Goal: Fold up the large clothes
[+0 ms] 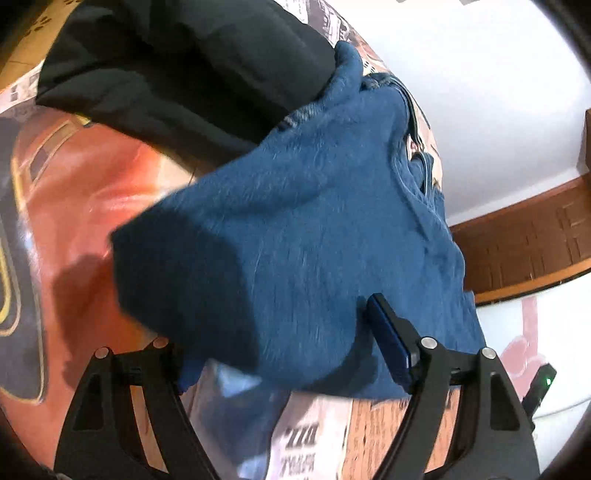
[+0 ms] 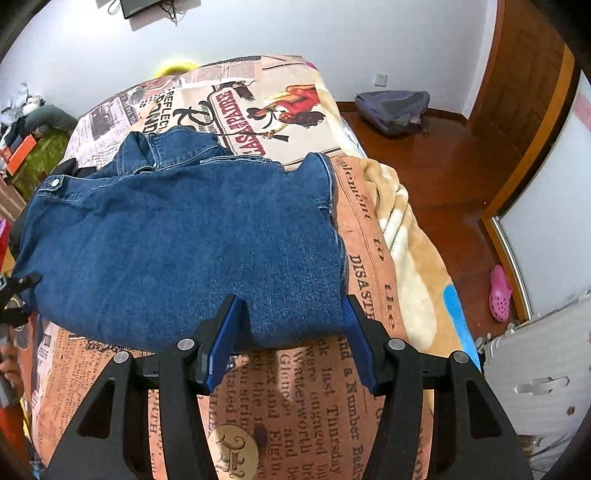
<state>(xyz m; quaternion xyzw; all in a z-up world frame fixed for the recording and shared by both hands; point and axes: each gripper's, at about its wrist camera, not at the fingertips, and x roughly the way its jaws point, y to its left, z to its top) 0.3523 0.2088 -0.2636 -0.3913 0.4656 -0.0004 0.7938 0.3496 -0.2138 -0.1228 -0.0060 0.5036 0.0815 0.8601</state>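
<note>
Left wrist view: motion blur over blue denim garment [image 1: 295,229] and red-printed bedspread [image 1: 74,192]; soft shadow beneath lifted fold. Right wrist view sharp, evenly bright, diffuse daylight; white wall [image 2: 295,33] slightly washed out. Strong fisheye bending, dark vignette at corners in both views.

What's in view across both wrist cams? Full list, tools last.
jeans: 1, blue denim, folded on the bed, near edge between the right tool's fingers
black garment: 1, black, beyond the jeans in the left view
bedspread: 1, newspaper print, covers the bed
blanket: 1, cream, bed's right edge
backpack: 1, grey-blue, floor by the wall
clog: 1, pink, floor at right
left tool: 1, black, blue pads, fingers spread, denim draped over it
right tool: 1, black, blue pads, open
</note>
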